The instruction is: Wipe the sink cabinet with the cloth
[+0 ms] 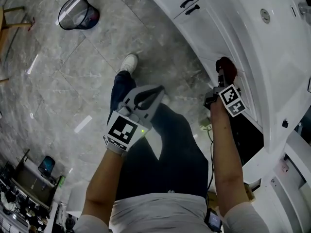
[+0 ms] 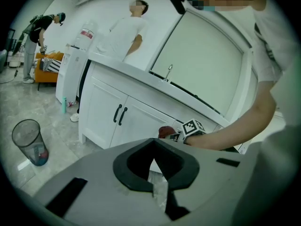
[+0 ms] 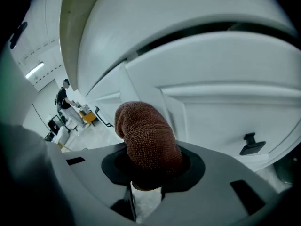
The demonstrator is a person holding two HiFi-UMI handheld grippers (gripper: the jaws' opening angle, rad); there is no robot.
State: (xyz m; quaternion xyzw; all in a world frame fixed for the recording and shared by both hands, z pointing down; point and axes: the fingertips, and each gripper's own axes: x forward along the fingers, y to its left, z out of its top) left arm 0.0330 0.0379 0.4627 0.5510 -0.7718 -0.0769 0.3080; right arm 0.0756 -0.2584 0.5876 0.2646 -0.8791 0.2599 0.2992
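Nearest, the left gripper (image 1: 156, 92) – grey moulded shell, marker cube at its rear – hung over the person's dark trouser leg, well apart from the cabinet. Its jaws were pressed together at the tips around an empty teardrop-shaped black pocket.

Right gripper (image 1: 222, 79) was held out further, at the sink cabinet (image 1: 228, 33). Its jaws pinched the cloth (image 3: 146, 140), a rust-brown, coarse-knit wad bunched into a rounded lump that bulged out of the pocket. In the head view the wad lay up against the cabinet's smooth white door front, below the overhanging edge of the bench (image 1: 279, 42). Actual contact could not be told.

The cabinet had flat panelled doors and curved white surfaces. One black bar handle (image 3: 251, 144) showed beside the cloth, and a pair of handles (image 1: 190, 5) showed further along.

Below was the floor (image 1: 73, 72) of glossy grey veined tile. A white shoe (image 1: 129, 62) stood on it.

Farthest was a round, clear-walled bin (image 1: 77, 12), standing well away from the cabinet.
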